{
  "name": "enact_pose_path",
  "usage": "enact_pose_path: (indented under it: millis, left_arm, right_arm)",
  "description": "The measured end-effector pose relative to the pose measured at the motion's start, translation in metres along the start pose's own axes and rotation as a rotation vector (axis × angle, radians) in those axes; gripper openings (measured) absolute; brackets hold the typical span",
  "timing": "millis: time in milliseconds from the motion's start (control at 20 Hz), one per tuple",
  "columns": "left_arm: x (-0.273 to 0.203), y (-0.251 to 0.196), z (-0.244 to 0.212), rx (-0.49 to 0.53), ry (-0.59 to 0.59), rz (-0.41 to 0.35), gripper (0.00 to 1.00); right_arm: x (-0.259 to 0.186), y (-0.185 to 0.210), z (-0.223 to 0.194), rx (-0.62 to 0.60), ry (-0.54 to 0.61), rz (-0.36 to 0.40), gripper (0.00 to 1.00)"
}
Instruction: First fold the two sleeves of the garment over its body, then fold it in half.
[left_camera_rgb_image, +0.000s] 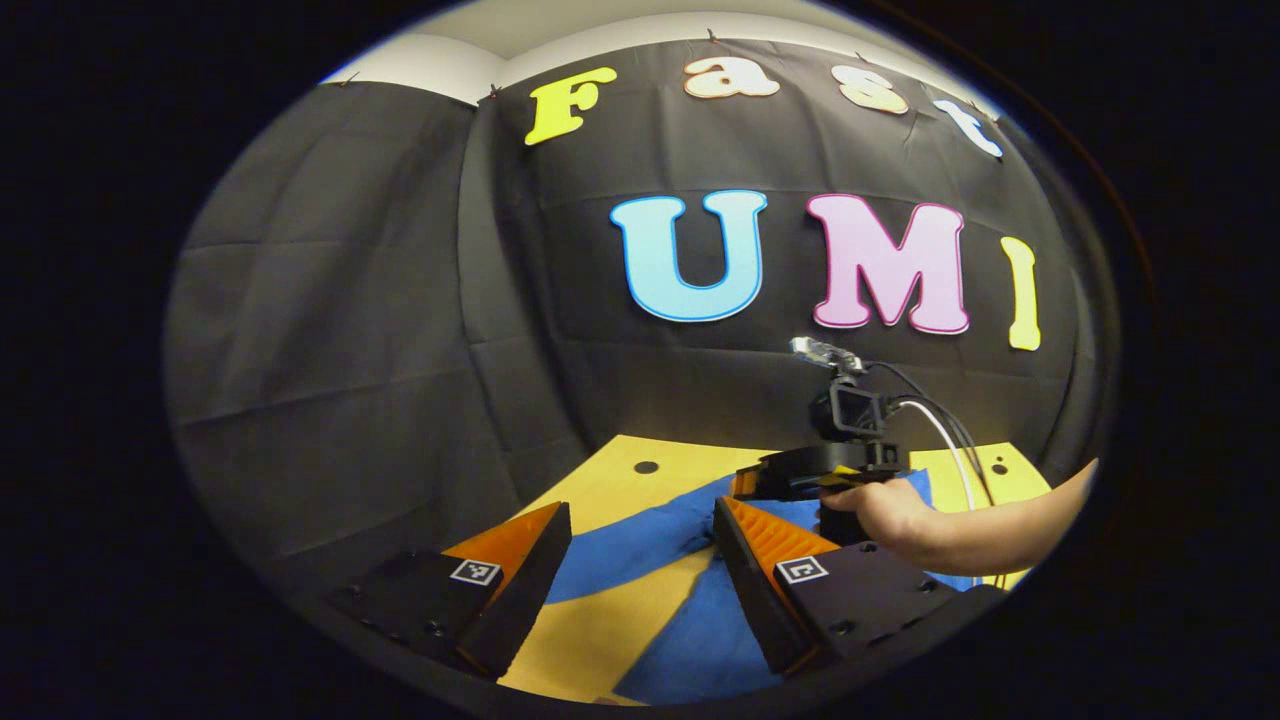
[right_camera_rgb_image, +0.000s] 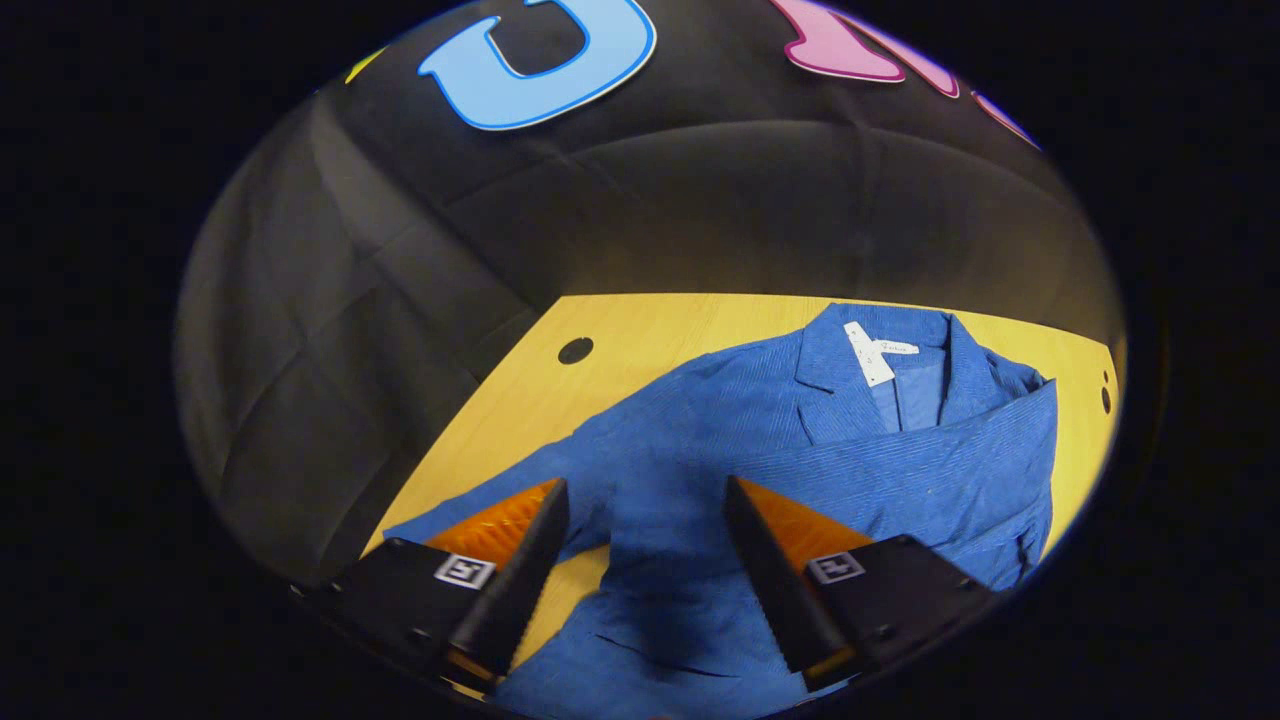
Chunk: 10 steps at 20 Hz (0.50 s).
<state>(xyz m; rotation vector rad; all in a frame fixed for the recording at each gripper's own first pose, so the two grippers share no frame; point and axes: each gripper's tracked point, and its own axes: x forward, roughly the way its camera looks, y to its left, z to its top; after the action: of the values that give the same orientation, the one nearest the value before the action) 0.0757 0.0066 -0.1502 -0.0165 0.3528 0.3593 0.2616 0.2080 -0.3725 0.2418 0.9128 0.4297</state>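
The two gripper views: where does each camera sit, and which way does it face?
Left gripper view: rides on the left tool, facing the booth wall across the wooden table; the right tool and the hand holding it show farther off.
Right gripper view: rides on the right tool, tilted down at the blue garment.
Shared: the garment and the table.

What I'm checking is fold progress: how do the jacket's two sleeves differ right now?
The sleeve near the table hole lies stretched out over the table; the other sleeve appears folded across the jacket's body. The first reaches past the right gripper; the second lies beyond its open jaws. Both are the same blue ribbed fabric, lying flat.
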Motion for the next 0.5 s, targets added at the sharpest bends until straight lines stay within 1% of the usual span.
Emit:
enact_pose_path:
  millis: [50, 200, 250, 400, 500]
  left_arm:
    - [0.002, 0.007, -0.002, -0.014, 0.003, 0.016, 0.82]
    - [0.009, 0.023, -0.012, -0.055, 0.015, 0.045, 0.84]
    - [0.014, 0.031, -0.016, -0.057, 0.021, 0.062, 0.82]
    - [0.030, 0.054, -0.025, -0.043, 0.052, 0.132, 0.82]
    - [0.043, 0.067, -0.030, -0.056, 0.070, 0.172, 0.82]
  right_arm:
    - [-0.004, -0.001, 0.006, 0.006, -0.035, -0.004, 1.00]
    - [-0.029, -0.015, 0.016, 0.009, -0.104, -0.021, 0.99]
    - [-0.039, -0.022, 0.020, 0.010, -0.132, -0.025, 0.98]
    - [-0.075, -0.050, 0.027, 0.010, -0.228, -0.068, 0.98]
    - [-0.100, -0.064, 0.028, 0.004, -0.281, -0.081, 0.98]
